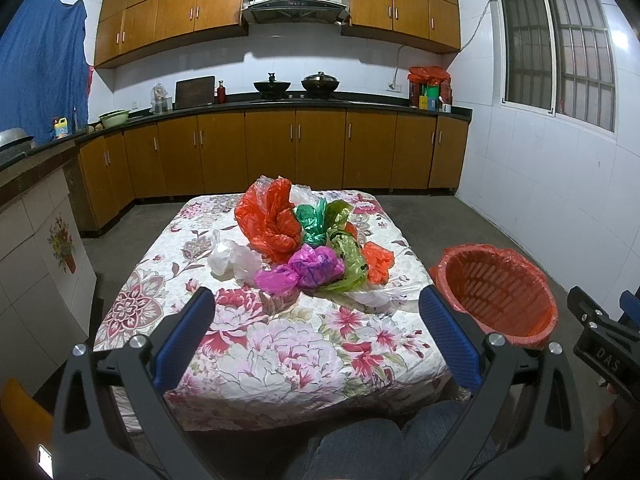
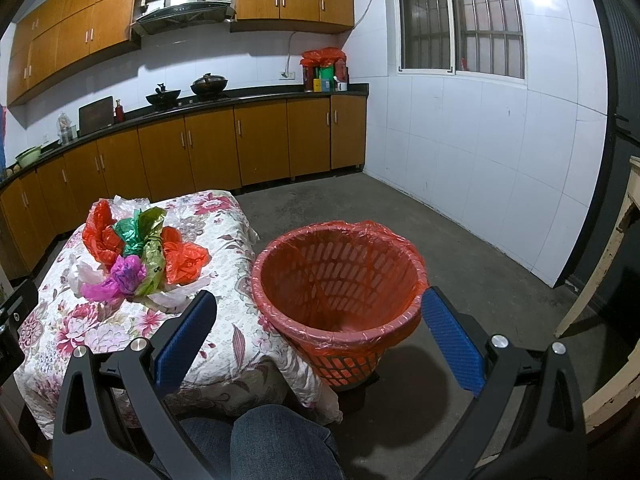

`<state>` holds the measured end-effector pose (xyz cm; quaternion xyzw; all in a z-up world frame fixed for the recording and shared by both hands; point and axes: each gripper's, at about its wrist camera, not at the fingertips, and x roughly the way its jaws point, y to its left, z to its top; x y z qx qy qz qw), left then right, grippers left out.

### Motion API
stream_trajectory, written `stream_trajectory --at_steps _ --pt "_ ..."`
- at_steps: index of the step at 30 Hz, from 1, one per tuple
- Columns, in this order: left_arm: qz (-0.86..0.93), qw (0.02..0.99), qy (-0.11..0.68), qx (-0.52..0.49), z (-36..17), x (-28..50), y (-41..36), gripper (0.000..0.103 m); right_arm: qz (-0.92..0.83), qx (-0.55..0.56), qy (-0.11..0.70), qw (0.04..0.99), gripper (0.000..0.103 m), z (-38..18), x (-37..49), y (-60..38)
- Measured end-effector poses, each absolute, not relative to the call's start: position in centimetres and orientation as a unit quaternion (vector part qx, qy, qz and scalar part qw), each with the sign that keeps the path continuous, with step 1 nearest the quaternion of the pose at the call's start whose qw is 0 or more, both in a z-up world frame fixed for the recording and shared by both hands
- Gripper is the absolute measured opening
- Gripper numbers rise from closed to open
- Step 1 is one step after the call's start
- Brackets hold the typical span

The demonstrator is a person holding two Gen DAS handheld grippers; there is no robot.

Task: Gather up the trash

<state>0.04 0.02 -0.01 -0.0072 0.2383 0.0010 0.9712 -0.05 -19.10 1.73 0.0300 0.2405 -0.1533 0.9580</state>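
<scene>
The heap of crumpled plastic bags (image 1: 304, 248) lies on the far half of the table with the floral cloth (image 1: 280, 360), and everything else is best placed against that heap. At its left edge sits a white bag (image 1: 234, 258), touching a big red bag (image 1: 268, 220) that stands tallest behind it. In front of the red one lies a magenta bag (image 1: 304, 270), pressed against a dark green bag (image 1: 316, 220) and an olive-green bag (image 1: 348, 252). A smaller red-orange bag (image 1: 378, 260) closes the heap on the right, with clear film spilling toward the near edge.

Right of the heap, off the table's corner and apparently on a low stand, stands the red lattice waste basket (image 2: 340, 280), lined with a red bag and seemingly empty.

The left gripper (image 1: 316, 332) hangs over the near half of the cloth, short of the heap, its blue pads spread wide on nothing. The right gripper (image 2: 320, 332) is likewise spread wide and empty, framing the basket's near rim.

These bags look very light, limp and slick; a pinch on a flat skin would likely slide off. A bunched fold or twisted neck, such as the magenta bag's knot, probably offers the surest hold, though a neighbour may drag along.
</scene>
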Motion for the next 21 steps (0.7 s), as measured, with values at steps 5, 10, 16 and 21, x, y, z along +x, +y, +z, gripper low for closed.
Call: stream_trajectory --at_steps 5,10,16,21 --pt "0.001 0.971 0.239 -0.007 -0.02 0.04 0.02 0.099 -0.153 0.030 0.241 0.958 0.101 1.73 -0.05 -19.13" --pt "0.001 0.971 0.239 -0.007 -0.02 0.04 0.02 0.099 -0.154 0.030 0.241 0.958 0.101 1.66 -0.04 -19.16" --pt "0.001 0.971 0.239 -0.007 -0.01 0.03 0.01 0.099 -0.154 0.030 0.241 0.958 0.101 1.56 -0.02 -19.21" --pt "0.001 0.971 0.240 -0.007 -0.02 0.04 0.02 0.099 -0.154 0.030 0.241 0.958 0.101 1.55 -0.01 -19.23"
